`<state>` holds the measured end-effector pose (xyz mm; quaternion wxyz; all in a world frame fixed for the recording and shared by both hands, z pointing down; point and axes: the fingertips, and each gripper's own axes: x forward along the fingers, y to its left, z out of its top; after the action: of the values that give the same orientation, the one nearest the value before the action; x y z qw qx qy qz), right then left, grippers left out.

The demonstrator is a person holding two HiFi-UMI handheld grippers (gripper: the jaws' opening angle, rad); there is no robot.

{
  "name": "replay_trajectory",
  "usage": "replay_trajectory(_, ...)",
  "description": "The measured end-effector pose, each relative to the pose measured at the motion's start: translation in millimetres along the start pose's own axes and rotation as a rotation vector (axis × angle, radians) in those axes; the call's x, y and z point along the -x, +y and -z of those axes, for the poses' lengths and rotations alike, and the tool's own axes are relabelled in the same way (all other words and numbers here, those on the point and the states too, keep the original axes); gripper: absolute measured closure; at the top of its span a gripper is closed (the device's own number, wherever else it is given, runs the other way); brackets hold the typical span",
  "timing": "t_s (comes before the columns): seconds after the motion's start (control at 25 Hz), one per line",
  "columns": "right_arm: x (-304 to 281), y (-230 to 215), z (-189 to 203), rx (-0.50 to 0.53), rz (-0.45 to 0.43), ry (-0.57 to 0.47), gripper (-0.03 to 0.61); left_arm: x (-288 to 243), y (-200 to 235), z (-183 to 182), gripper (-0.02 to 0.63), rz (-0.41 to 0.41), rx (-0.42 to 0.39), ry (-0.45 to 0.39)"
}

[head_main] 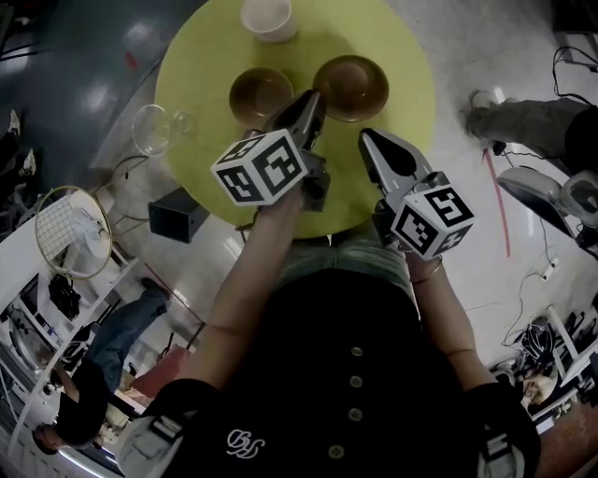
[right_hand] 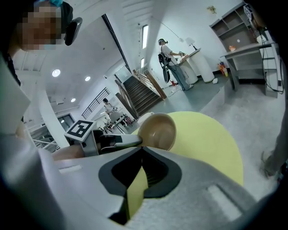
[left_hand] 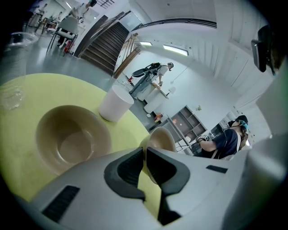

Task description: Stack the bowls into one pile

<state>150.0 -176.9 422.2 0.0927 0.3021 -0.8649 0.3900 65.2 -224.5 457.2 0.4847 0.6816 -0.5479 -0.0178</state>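
1. Two round brown bowls sit side by side on the smooth, round yellow-green table (head_main: pixel 411 84), apart and not stacked. The left bowl (head_main: pixel 261 93) is deep, with a matte tan inside. The right bowl (head_main: pixel 351 87) is darker and glossier, with a wider flared rim.
2. A white cup (head_main: pixel 268 19), smooth and tapered, stands beyond them near the table's far edge.
3. A clear glass (head_main: pixel 154 129) stands at the table's left edge.
4. The left gripper (head_main: pixel 311 107) has a pale grey plastic shell and dark pads. Its jaws are pressed together on nothing, with the tips over the gap between the two bowls.
5. The right gripper (head_main: pixel 369 140) is built the same. Its jaws are likewise closed and empty, held over the near part of the table, on the person's side of the right bowl.
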Motion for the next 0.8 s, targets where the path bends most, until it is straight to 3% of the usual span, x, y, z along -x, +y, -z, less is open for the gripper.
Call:
replay_trajectory(0.44,-26,41,-5,0.074,-0.014,-0.030,0.578,56,22,-24,0.581,0.016,-0.005,-0.059)
replay_trajectory(0.8,-55,76,-1,0.094,0.015,-0.059,0.578,86,57,-42,0.580,0.027,-0.003,-0.059)
